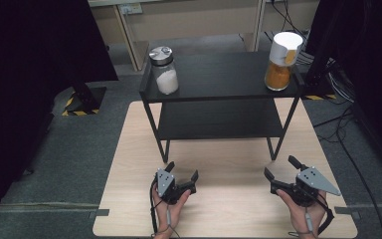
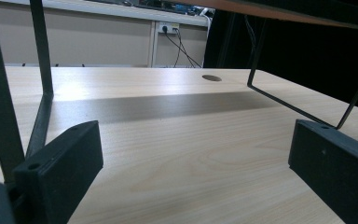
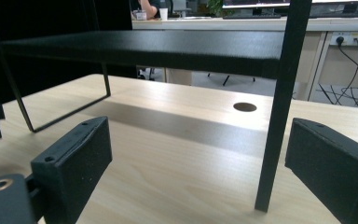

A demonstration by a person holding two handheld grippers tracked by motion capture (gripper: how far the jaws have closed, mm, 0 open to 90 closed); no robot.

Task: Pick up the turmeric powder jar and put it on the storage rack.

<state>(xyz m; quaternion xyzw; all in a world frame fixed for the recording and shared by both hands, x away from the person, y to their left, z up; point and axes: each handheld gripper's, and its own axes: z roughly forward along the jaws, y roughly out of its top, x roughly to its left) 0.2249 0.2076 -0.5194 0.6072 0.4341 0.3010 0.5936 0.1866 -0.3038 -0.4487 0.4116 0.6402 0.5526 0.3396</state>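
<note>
On top of the black rack point(image 1: 219, 74) stand a jar of white powder point(image 1: 164, 70) and a jar of orange powder point(image 1: 281, 62). Well in front of the rack, the left gripper point(image 1: 183, 175) and right gripper point(image 1: 280, 171) gape wide, empty, far from both jars.

No text, label, brand or number can be read anywhere. The white-lidded jar of orange powder point(image 1: 281, 60) at the far right of the black shelf rack point(image 1: 219, 90) bears a pale label, too small and blurred to read. The only sign-like markings are yellow-and-black hazard stripes point(image 1: 74, 112) on the floor at the far left.
</note>
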